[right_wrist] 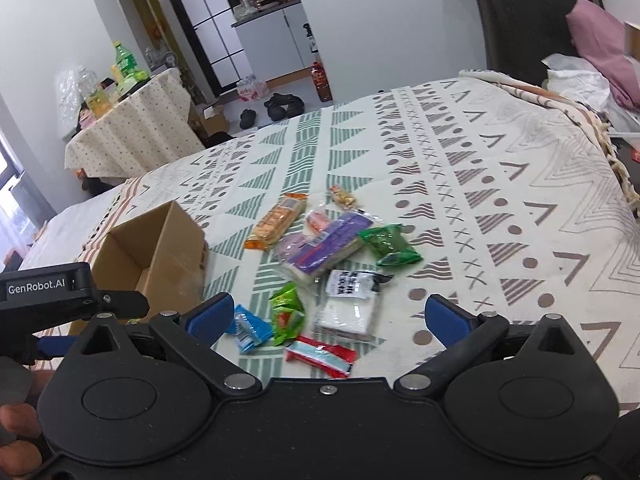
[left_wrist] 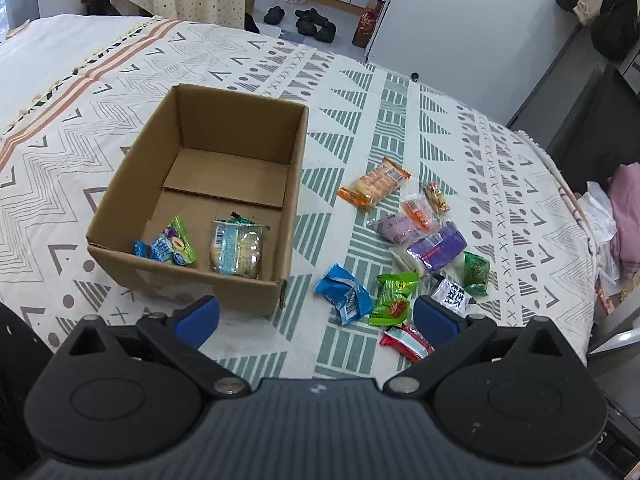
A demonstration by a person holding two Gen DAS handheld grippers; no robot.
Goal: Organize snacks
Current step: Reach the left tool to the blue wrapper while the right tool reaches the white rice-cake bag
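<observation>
**Both pairs of fingers spread wide and empty above the snack pile**

From the left wrist we see our left gripper with its blue fingers spread wide and nothing between them. It hangs over the patterned bedspread, just in front of the near right corner of the open cardboard box. Inside the box, against the near wall, lie a green-and-blue candy packet and a clear pack of biscuits; the rest of its floor is bare. Right of the box the loose snacks cluster: an orange cracker pack, a purple packet, a blue wrapper, a green wrapper and a red wrapper. A strip of open bedspread separates pile and box.

From the right wrist, our right gripper is likewise wide open and holds nothing, poised over the red wrapper and a white packet. Bedspread lies bare to the right, up to its fringed edge. The box stands at left.
</observation>
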